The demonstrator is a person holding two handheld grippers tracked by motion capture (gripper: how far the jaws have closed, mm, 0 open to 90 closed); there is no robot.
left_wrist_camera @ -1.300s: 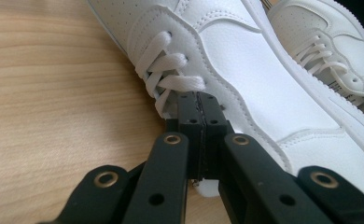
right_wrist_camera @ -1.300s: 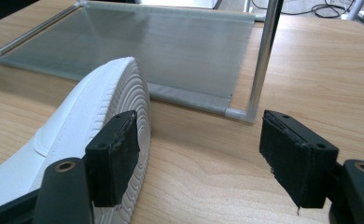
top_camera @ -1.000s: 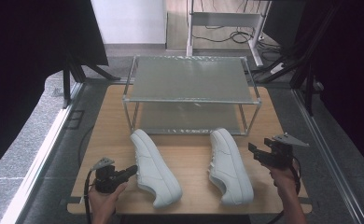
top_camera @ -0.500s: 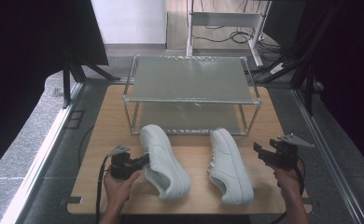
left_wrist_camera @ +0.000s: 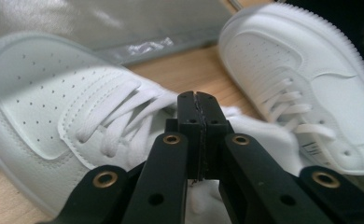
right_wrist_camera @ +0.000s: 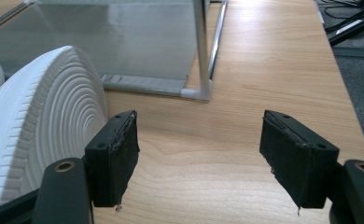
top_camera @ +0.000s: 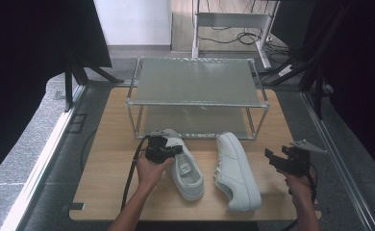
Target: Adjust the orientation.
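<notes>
The left shoe (top_camera: 185, 163) is a white low-top sneaker with white laces, a perforated toe cap and stitched panels; in the high view its opening faces up, showing a pale insole with a small printed mark, its toe points toward twelve o'clock at the foot of the rack (top_camera: 195, 94) and its heel toward five o'clock. The right shoe (top_camera: 236, 171) is its match, white as well, lying just beside it at its three o'clock without touching, toe toward twelve and heel toward five; in the right gripper view its ribbed white sole edge with ringed tread shows at nine o'clock. There are two shoes, one two-tier metal-framed rack with frosted shelves, one wooden table (top_camera: 108, 144), and two grippers. The left gripper (top_camera: 164, 150) sits over the left shoe's lace area at the shoe's ten o'clock; in the left gripper view its jaws are pressed flat together with no gap, just above the laces and tongue, and I cannot tell whether a lace or a fold of the tongue is pinched between them. The right gripper (top_camera: 272, 159) hangs at the right shoe's three o'clock, well apart from it, jaws spread wide with bare wood between them, holding nothing.
</notes>
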